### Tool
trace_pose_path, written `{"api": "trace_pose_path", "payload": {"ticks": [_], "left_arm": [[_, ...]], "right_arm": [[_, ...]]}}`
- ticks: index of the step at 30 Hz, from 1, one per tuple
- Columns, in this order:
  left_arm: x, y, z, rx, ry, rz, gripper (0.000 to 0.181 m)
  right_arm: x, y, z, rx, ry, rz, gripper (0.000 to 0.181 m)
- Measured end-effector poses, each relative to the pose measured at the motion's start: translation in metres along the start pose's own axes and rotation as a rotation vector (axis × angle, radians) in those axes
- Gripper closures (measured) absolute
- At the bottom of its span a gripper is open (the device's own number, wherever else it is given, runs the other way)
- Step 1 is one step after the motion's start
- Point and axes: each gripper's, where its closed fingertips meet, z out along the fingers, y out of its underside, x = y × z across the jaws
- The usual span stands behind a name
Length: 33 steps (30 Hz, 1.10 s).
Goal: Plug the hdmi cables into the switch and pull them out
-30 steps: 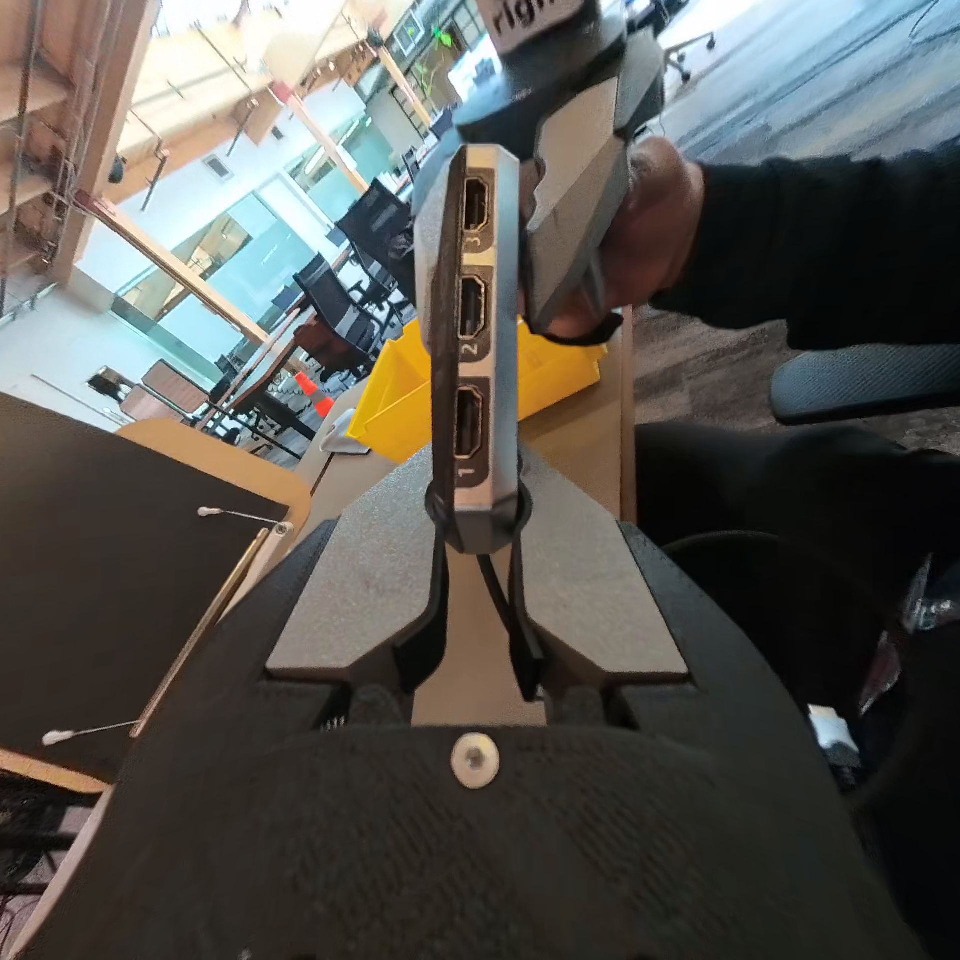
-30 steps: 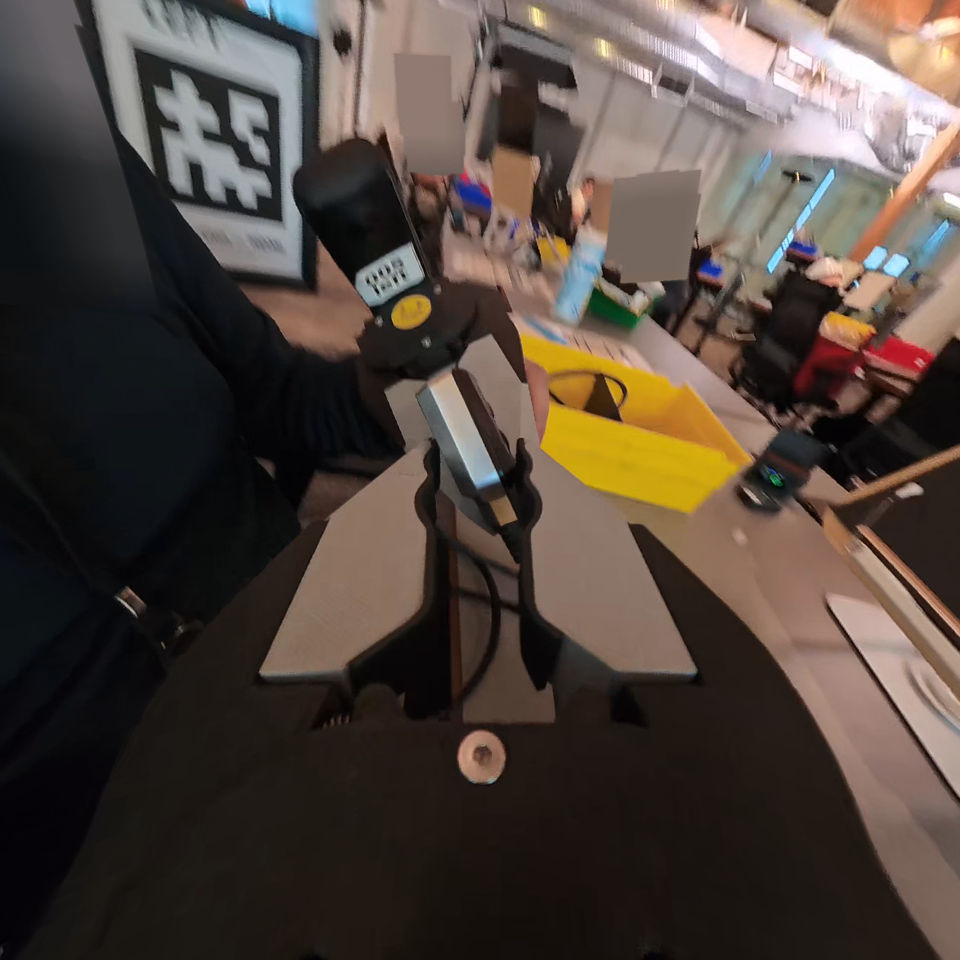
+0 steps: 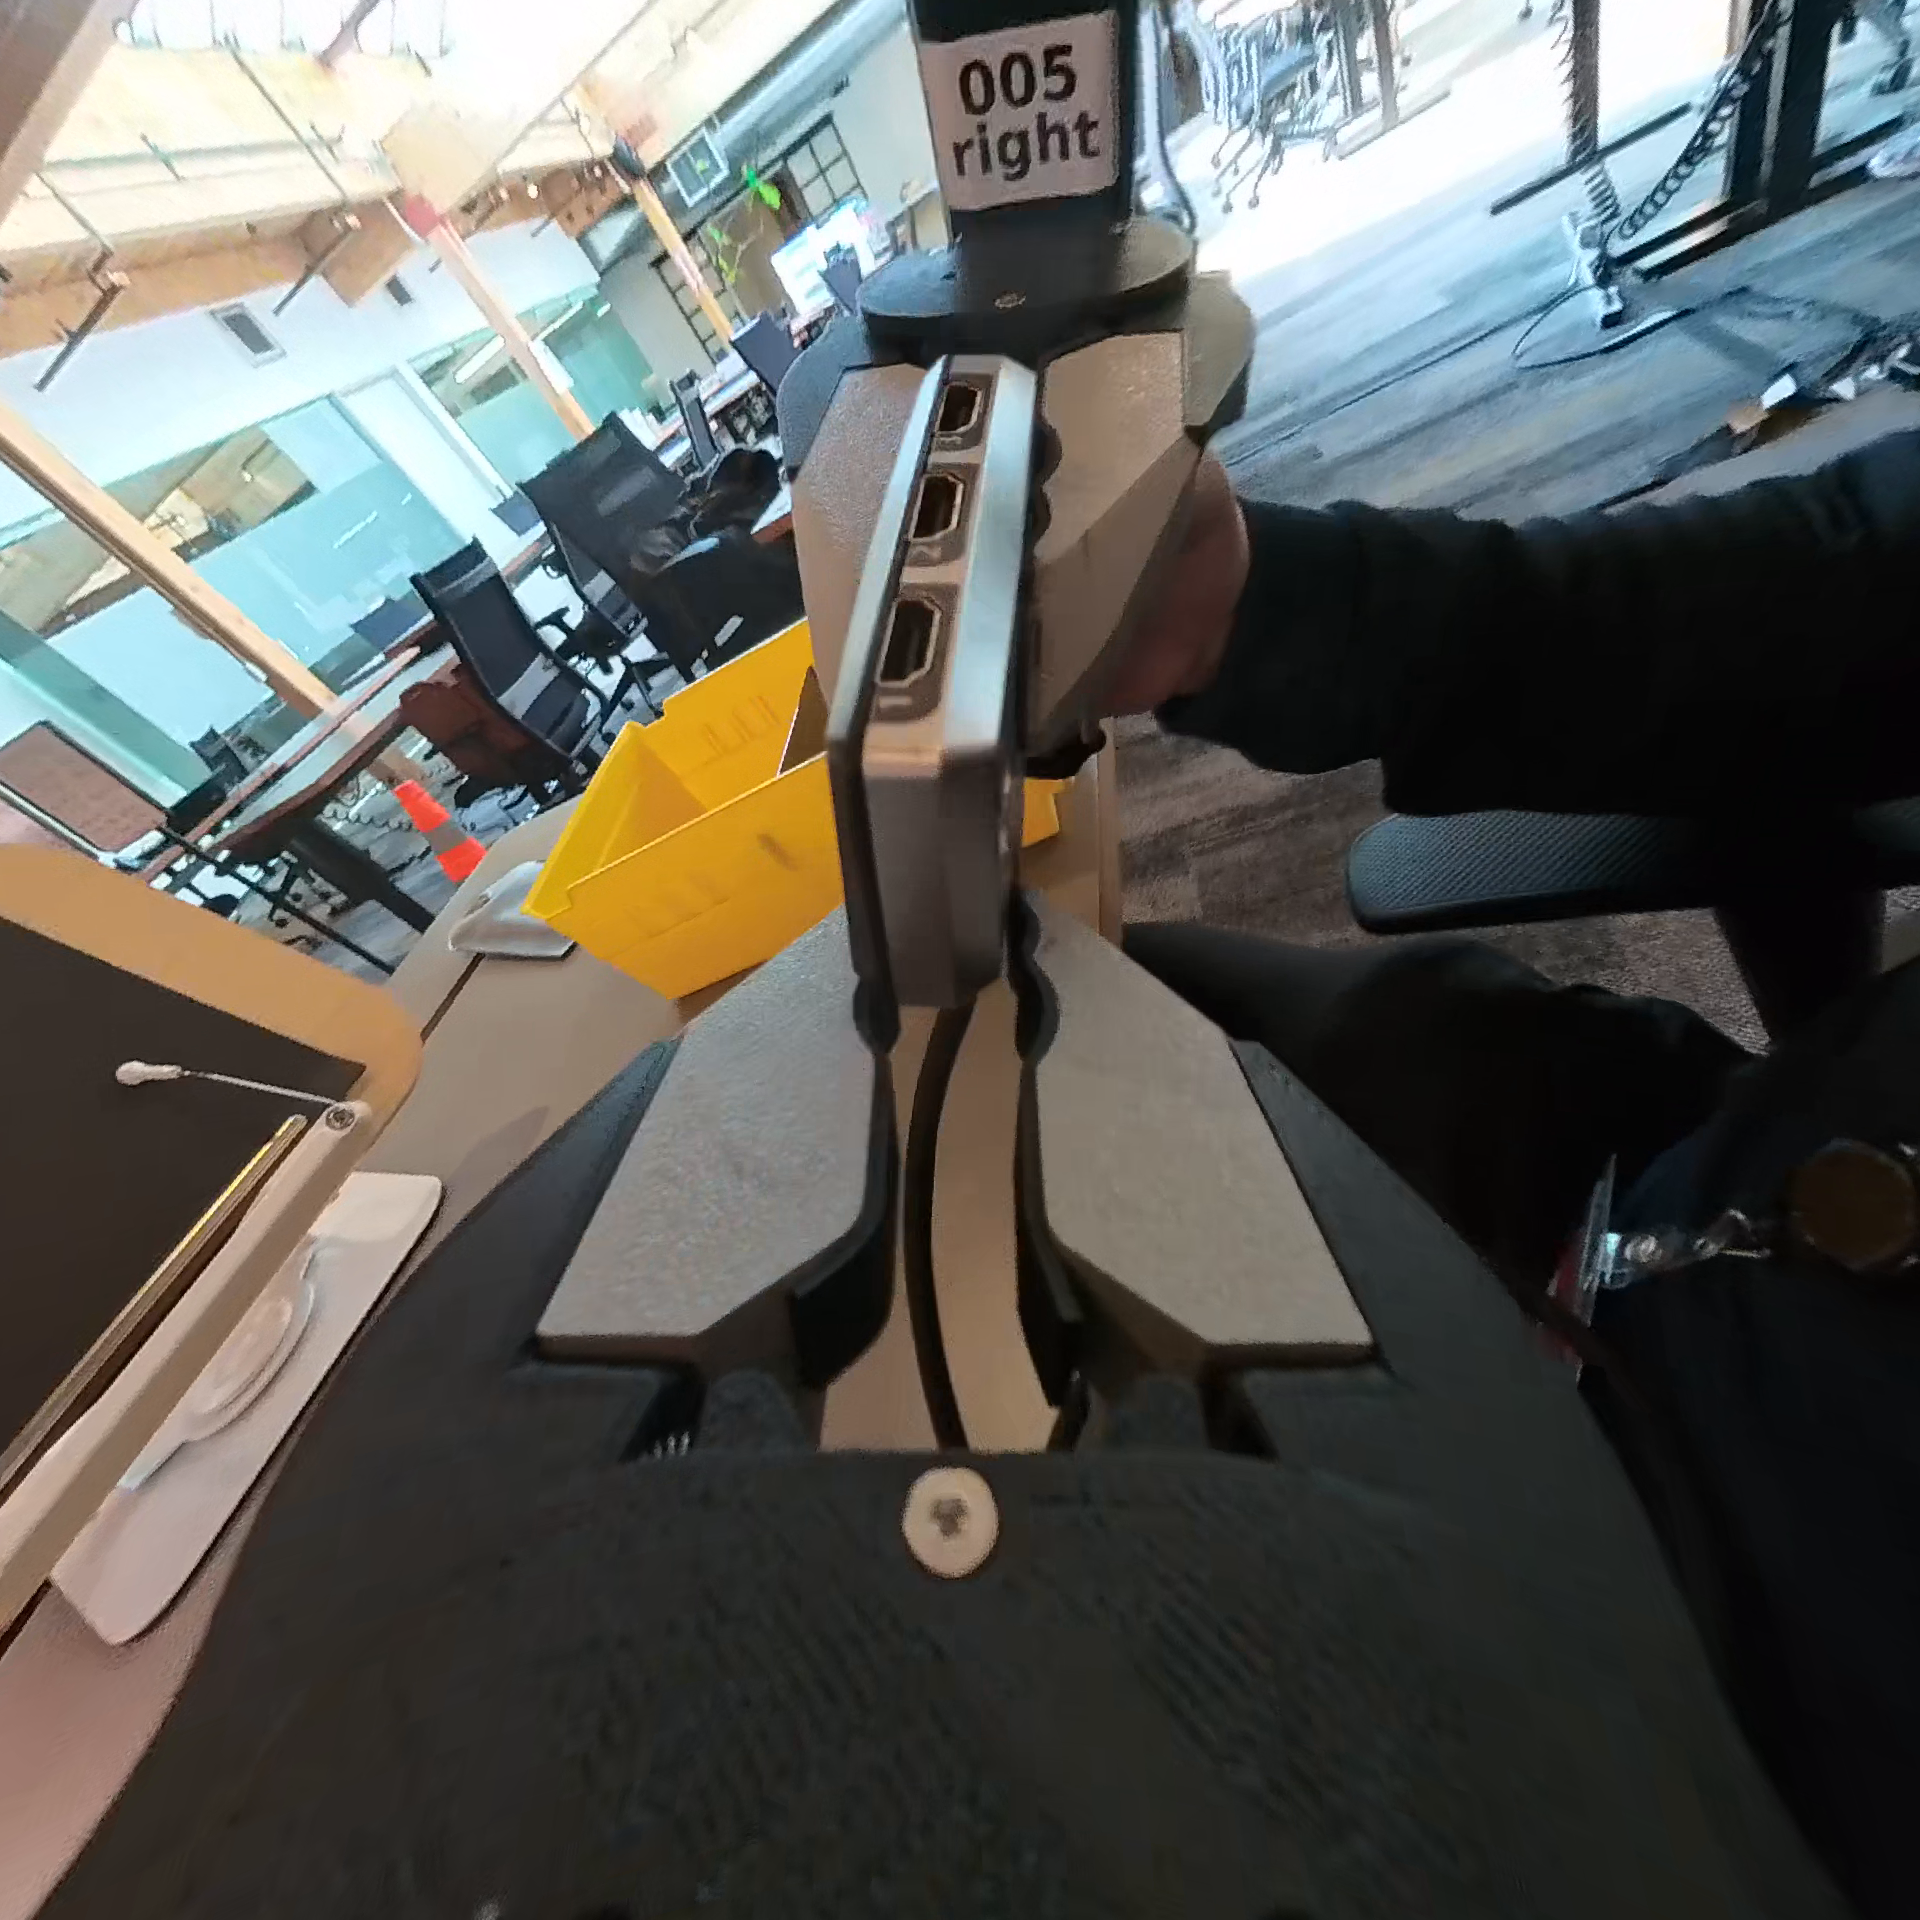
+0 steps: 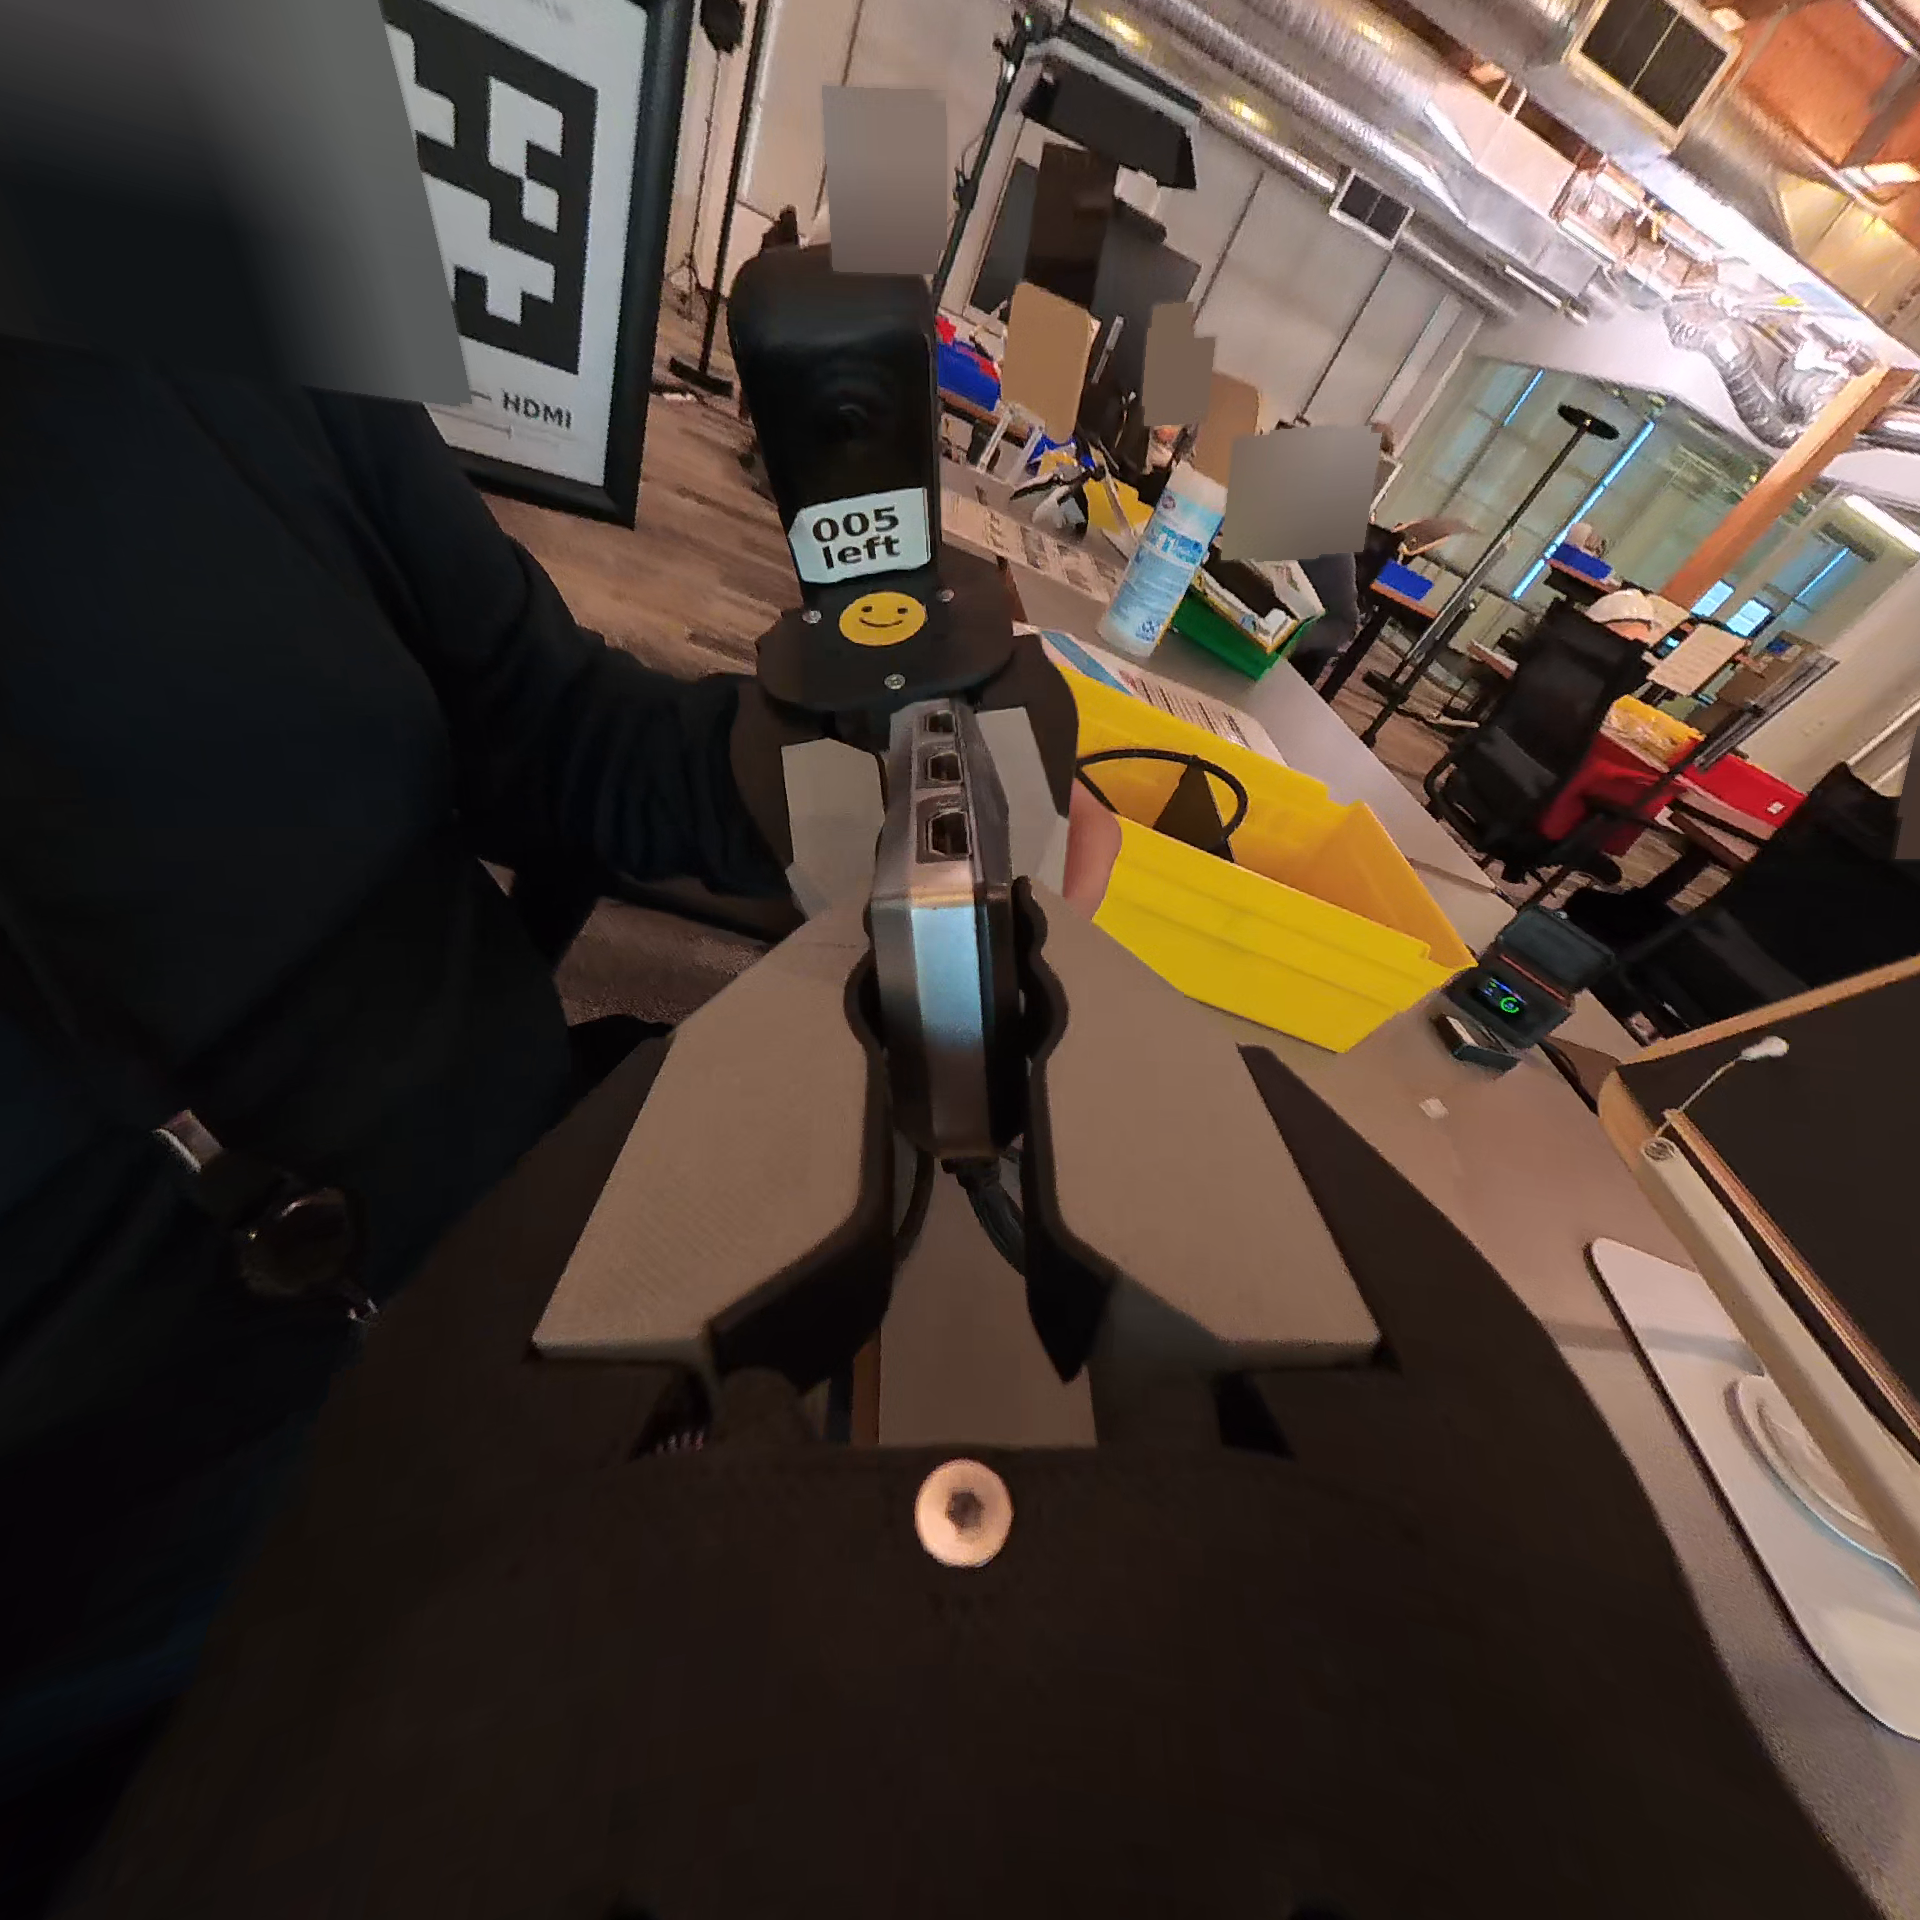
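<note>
The grey metal HDMI switch (image 3: 935, 810) is held in the air between both grippers, end to end. Its three ports face up and left and are empty. My left gripper (image 3: 945, 1003) is shut on its near end in the left wrist view. My right gripper's grey fingers (image 3: 1112, 499) clamp the far end. In the right wrist view my right gripper (image 4: 951, 997) is shut on the near end of the switch (image 4: 935, 935), and the left gripper (image 4: 935, 769) grips the far end. A black cable (image 3: 930, 1195) hangs from the switch between the fingers. Another black cable (image 4: 1153, 769) lies in the yellow bin.
A yellow bin (image 4: 1247, 935) stands on the grey table just behind the switch and also shows in the left wrist view (image 3: 707, 852). A wood-edged black board (image 4: 1818, 1143) on a white base (image 4: 1714, 1403) is beside it. A small device with a green light (image 4: 1517, 987) sits near the bin. The person's body and a chair armrest (image 3: 1558, 873) are close. There is about 4 cm between the tips of the two grippers.
The two grippers have lined up facing each other with the switch straight between them. The right wrist view has steadied, and the right gripper's hold sits squarely on the switch's end.
</note>
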Motion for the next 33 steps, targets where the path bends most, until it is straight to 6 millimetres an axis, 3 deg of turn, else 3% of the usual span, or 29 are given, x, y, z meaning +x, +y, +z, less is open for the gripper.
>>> {"api": "trace_pose_path", "payload": {"ticks": [5,12,20,33], "left_arm": [[-0.002,0.009,0.002,-0.089,0.0,0.011,0.168],[-0.008,0.029,0.0,-0.228,-0.038,0.06,0.169],[-0.002,0.037,0.003,-0.287,-0.042,0.125,0.169],[-0.003,0.01,-0.003,-0.113,-0.035,0.042,0.169]], "right_arm": [[0.001,0.014,-0.003,-0.103,0.019,-0.034,0.161],[0.008,0.047,-0.006,-0.415,0.127,-0.092,0.157],[-0.001,0.049,0.008,-0.449,0.109,-0.146,0.16],[0.002,0.02,0.004,-0.234,0.101,-0.131,0.163]]}}
